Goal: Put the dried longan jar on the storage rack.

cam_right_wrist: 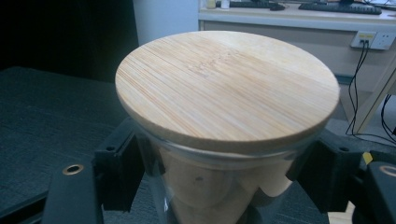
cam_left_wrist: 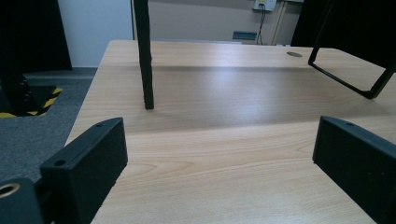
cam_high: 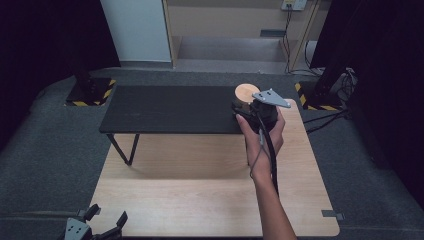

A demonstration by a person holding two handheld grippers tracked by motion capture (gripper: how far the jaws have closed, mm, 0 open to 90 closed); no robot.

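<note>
At the far right end of the black shelf (cam_high: 170, 109), the right tool (cam_high: 248, 111) has its jaws clamped on a glass jar (cam_right_wrist: 210, 186), one pad on each side of the glass just below the lid. Wooden lid (cam_right_wrist: 227, 86) is round, light bamboo grain, seated flat on the jar's mouth. Jar is upright; through the glass something pale and wood-coloured shows inside, can't tell what. Whether the jar's base touches the shelf or hangs just above it, can't tell: the base is cut off in the right gripper view and hidden behind the hand in the high view.

Right hand (cam_high: 262, 137) wraps the tool body from behind, forearm coming up from the bottom edge, cable trailing back along the wrist. Grey three-cornered plate (cam_high: 271, 98) sits on top of the tool, just beside the lid.

Shelf is a low black board on thin black legs (cam_left_wrist: 144, 51), standing on the far half of the wooden tabletop (cam_high: 200, 200). Its top is dark and matte.

Left tool (cam_high: 107, 221) sits well away from the shelf, at the near left corner of the tabletop, jaws spread wide, nothing between them. In its own view it looks level across the bare wood toward the shelf legs.
</note>
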